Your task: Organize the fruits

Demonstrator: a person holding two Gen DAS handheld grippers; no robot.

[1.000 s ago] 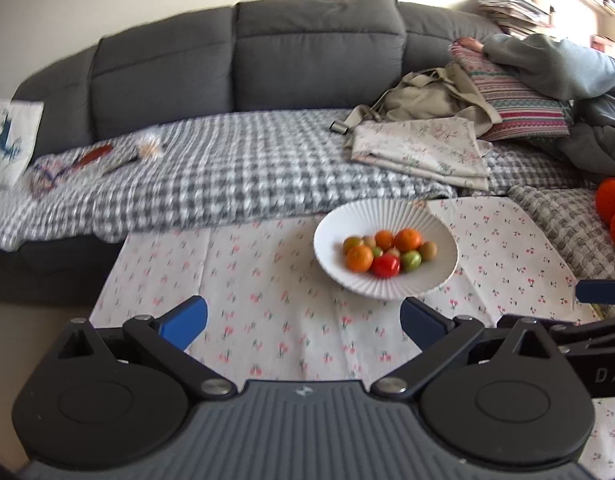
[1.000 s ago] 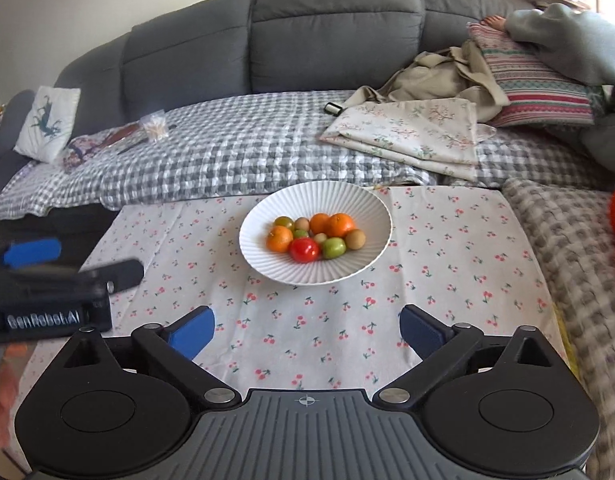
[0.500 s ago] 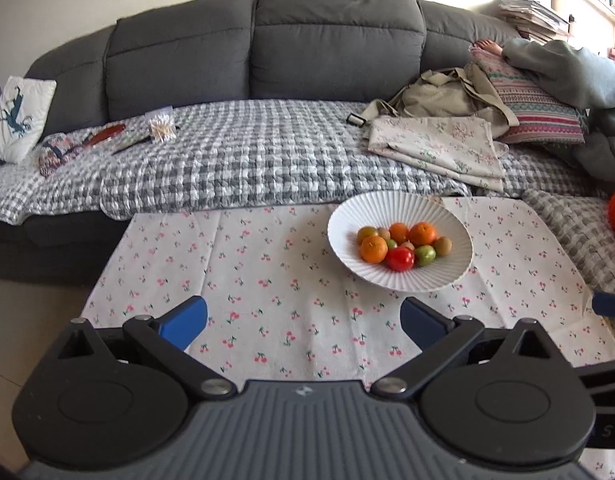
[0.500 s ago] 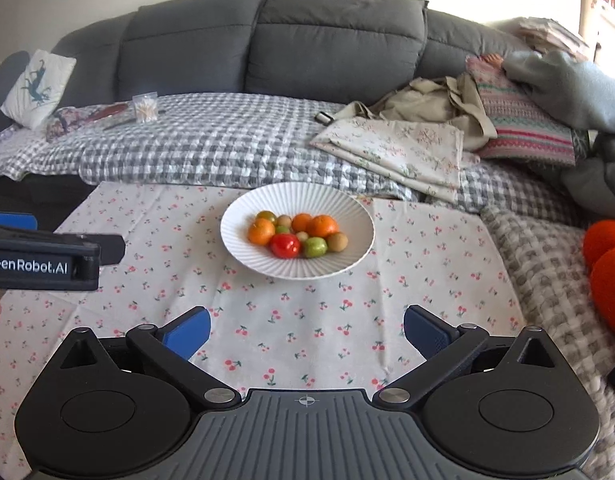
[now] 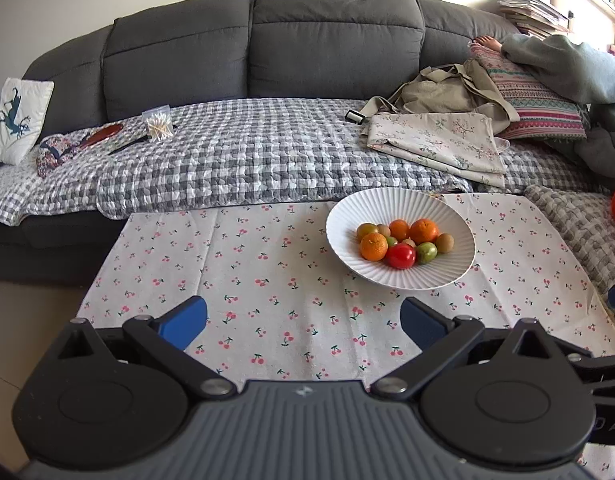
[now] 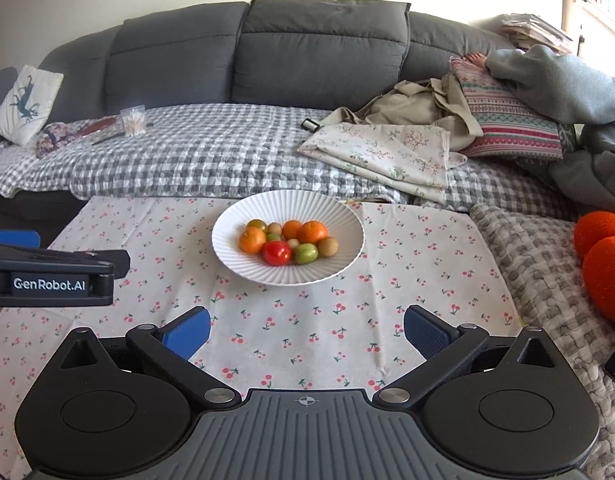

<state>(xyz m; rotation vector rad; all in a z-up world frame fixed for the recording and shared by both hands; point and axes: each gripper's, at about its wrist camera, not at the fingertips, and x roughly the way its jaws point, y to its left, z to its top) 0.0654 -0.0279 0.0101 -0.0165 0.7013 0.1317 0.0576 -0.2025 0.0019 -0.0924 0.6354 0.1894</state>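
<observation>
A white ribbed bowl (image 5: pixel 451 220) (image 6: pixel 235 220) rests on the cherry-print tablecloth (image 5: pixel 247 264) (image 6: pixel 407 256). It holds several small fruits: oranges (image 5: pixel 373 246) (image 6: pixel 252 240), a red tomato (image 5: pixel 401 256) (image 6: pixel 277 252), a green fruit (image 5: pixel 426 252) (image 6: pixel 306 253) and brownish ones (image 5: pixel 444 242) (image 6: pixel 328 246). My left gripper (image 5: pixel 303 320) is open and empty, short of the bowl and to its left. My right gripper (image 6: pixel 305 328) is open and empty, in front of the bowl. The left gripper's body (image 6: pixel 47 276) shows at the left of the right wrist view.
A grey sofa (image 5: pixel 267 60) with a checked quilt (image 5: pixel 247 160) runs behind the table. Folded cloth (image 5: pixel 435 140), a bag and a striped cushion (image 5: pixel 535 104) lie on it, with a person's foot and sleeve. Orange pom-poms (image 6: pixel 603 264) lie on a woven blanket at right.
Both grippers have pulled back and shifted slightly, so the bowl sits a little farther off and more of the tablecloth shows. Both stay open and empty.
</observation>
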